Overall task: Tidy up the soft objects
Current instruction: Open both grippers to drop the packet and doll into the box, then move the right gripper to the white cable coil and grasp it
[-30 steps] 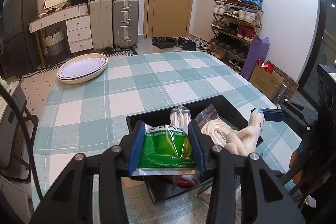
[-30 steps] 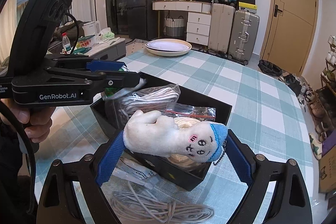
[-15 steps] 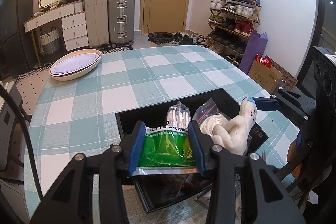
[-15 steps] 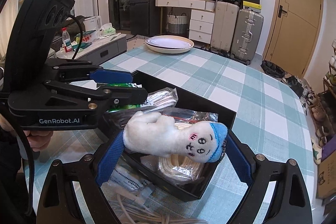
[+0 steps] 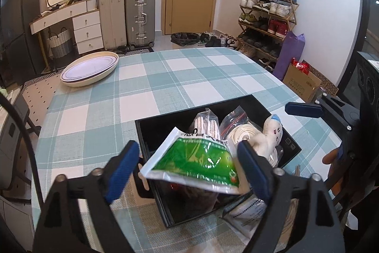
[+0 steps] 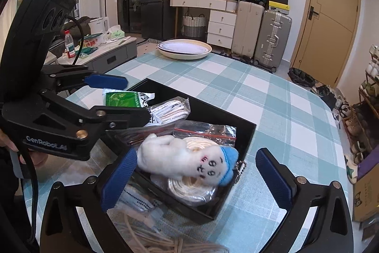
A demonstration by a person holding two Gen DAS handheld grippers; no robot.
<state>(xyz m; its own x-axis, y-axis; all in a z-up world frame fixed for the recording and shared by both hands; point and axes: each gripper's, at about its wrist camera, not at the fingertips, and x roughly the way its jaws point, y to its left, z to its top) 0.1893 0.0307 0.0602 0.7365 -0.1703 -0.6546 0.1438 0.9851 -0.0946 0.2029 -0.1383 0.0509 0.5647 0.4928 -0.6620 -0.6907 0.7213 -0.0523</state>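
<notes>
A black box (image 5: 165, 117) stands on the checked table. Over its near corner my left gripper (image 5: 187, 170) has its jaws opening. A green packet (image 5: 196, 160) lies tilted between them, clear of the left pad and close against the right one. My right gripper (image 6: 197, 179) also has its jaws opening. Between them a white plush toy with a blue cap (image 6: 184, 163) lies over the box (image 6: 213, 108), its cap clear of the right pad. A bagged coil of white rope (image 6: 196, 146) and a bag of striped cloth (image 6: 170, 110) lie inside the box.
A wide cream dish (image 5: 90, 68) sits at the table's far left corner. A loose cord (image 6: 165, 243) and a white packet (image 6: 139, 203) lie on the cloth in front of the box. Suitcases, drawers and a shoe rack stand beyond the table.
Both grippers' jaws have spread apart. The green packet has come free of the left pads and tipped sideways. The plush toy is no longer pinched and sags toward the box.
</notes>
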